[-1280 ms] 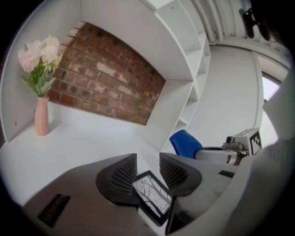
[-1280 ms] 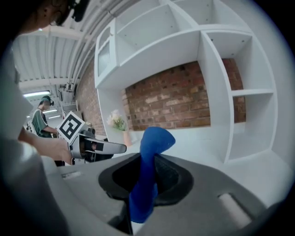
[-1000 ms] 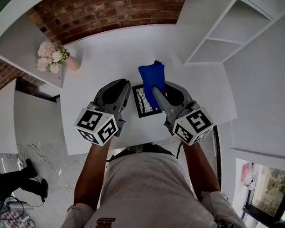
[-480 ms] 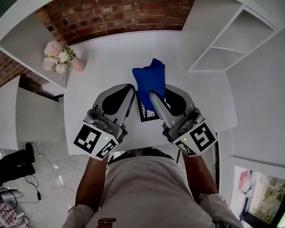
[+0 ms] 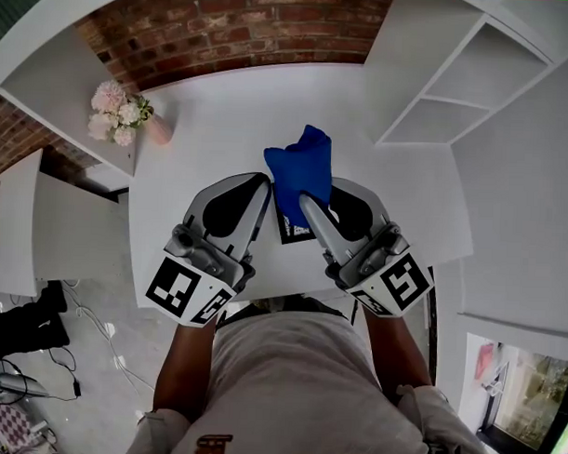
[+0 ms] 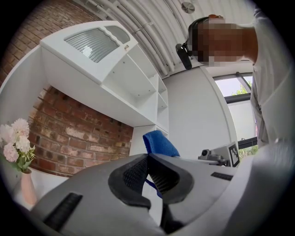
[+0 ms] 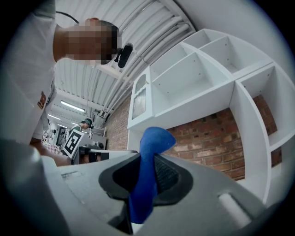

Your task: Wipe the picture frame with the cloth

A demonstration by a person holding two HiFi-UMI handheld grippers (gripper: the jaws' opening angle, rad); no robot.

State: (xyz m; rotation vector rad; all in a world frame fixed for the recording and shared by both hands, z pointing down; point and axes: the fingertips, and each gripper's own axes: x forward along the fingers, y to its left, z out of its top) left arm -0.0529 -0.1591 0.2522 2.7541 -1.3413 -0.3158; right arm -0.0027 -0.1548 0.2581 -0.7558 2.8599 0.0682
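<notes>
The right gripper (image 7: 146, 156) is seen closed on the cloth (image 7: 145, 184): the blue fabric is squeezed between the ribbed pads, a rounded fold stands up past the tips and a tail hangs below them. The jaws of the left gripper (image 6: 147, 156) are brought together at the tips. A thin blue streak shows in the slot beneath them; whether an edge of the cloth is pinched there or is only glimpsed behind cannot be settled.

In the head view the cloth is held bunched above the far half of the picture frame (image 5: 289, 231), which lies flat on the white table (image 5: 213, 126). Only the near part of the frame, with a strip of its black-and-white print, is left uncovered. The left gripper is placed just beside the frame's left edge and the right gripper just beside its right edge, both pointing away from the person. Well beyond the frame and to its left, pink flowers (image 5: 116, 113) stand by the brick wall (image 5: 226, 33); white shelves (image 5: 457, 78) are seen beyond it to the right.

The cloth is judged to be secured and brought over the frame, but it appears raised rather than pressed on the glass. No sign of completed wiping can be read, so the strokes across the glass and border are taken as still to be done.
</notes>
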